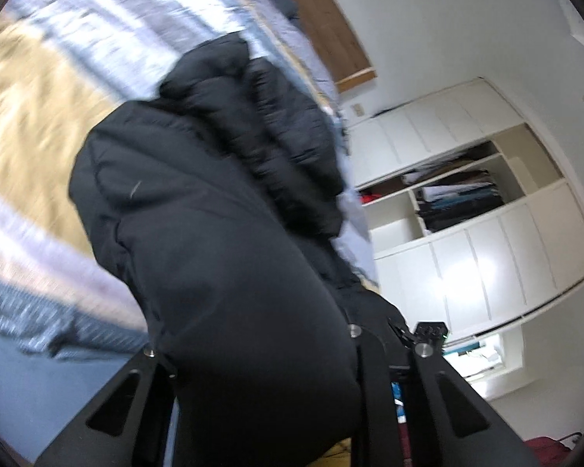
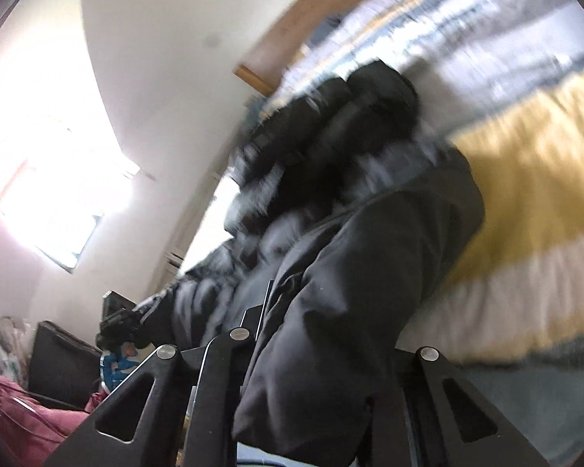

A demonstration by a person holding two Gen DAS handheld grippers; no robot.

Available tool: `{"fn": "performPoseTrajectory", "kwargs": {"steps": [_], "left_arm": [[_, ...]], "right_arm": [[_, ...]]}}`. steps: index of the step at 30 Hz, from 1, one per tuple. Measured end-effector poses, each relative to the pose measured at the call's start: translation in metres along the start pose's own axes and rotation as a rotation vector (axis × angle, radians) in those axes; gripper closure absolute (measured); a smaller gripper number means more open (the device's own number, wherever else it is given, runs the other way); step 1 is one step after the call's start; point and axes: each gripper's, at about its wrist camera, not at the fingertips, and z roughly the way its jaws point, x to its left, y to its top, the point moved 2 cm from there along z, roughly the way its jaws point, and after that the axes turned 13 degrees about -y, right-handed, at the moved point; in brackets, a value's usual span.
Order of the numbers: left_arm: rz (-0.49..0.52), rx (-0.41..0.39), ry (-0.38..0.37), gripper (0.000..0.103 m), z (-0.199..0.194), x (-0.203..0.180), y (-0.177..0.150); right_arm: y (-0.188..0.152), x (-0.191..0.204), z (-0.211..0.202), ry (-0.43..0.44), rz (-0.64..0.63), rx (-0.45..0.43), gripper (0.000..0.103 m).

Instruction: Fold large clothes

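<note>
A large black padded jacket with a fur-trimmed hood hangs lifted above the bed. In the left wrist view its fabric bulges between my left gripper's fingers, which are shut on it. In the right wrist view the jacket drapes over and between my right gripper's fingers, which are shut on it. The other gripper shows at the lower left, holding the jacket's far edge. Both views are motion-blurred.
A bed with a striped yellow, white and grey cover lies under the jacket, also in the right view. A white wardrobe with open shelves of folded clothes stands to the right. A bright window and a red bag are at the left.
</note>
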Motion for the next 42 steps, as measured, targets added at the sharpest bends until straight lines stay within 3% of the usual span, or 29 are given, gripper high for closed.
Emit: {"fn": "performPoseTrajectory", "kwargs": {"steps": [4, 8, 13, 17, 22, 27, 29, 32, 37, 42], "left_arm": [[0.048, -0.013, -0.072, 0.084, 0.015, -0.042, 0.038], [0.079, -0.089, -0.117, 0.084, 0.021, -0.076, 0.096], [0.072, -0.173, -0.170, 0.084, 0.022, -0.086, 0.165], [0.024, -0.225, -0.178, 0.084, 0.037, -0.073, 0.220], [-0.015, -0.283, -0.124, 0.084, 0.066, -0.045, 0.289], [-0.031, -0.323, -0.005, 0.084, 0.111, 0.000, 0.363], [-0.037, -0.318, 0.044, 0.084, 0.126, 0.021, 0.383], [-0.060, -0.303, 0.118, 0.084, 0.157, 0.067, 0.418], [-0.103, -0.243, 0.201, 0.082, 0.200, 0.135, 0.441], [-0.175, -0.213, 0.193, 0.082, 0.230, 0.183, 0.452]], "right_arm": [[0.041, 0.015, -0.001, 0.095, 0.020, -0.065, 0.087], [0.087, 0.024, 0.000, 0.149, 0.045, -0.133, 0.087], [0.156, 0.028, 0.001, 0.237, 0.093, -0.247, 0.087], [0.202, 0.022, 0.024, 0.255, 0.154, -0.285, 0.087], [0.261, 0.015, 0.073, 0.172, 0.224, -0.329, 0.087], [0.316, -0.006, 0.129, 0.074, 0.296, -0.342, 0.087], [0.334, -0.018, 0.158, -0.026, 0.295, -0.339, 0.087], [0.352, -0.041, 0.198, -0.110, 0.332, -0.310, 0.086], [0.369, -0.075, 0.266, -0.276, 0.351, -0.227, 0.084], [0.372, -0.098, 0.315, -0.351, 0.390, -0.151, 0.084]]}}
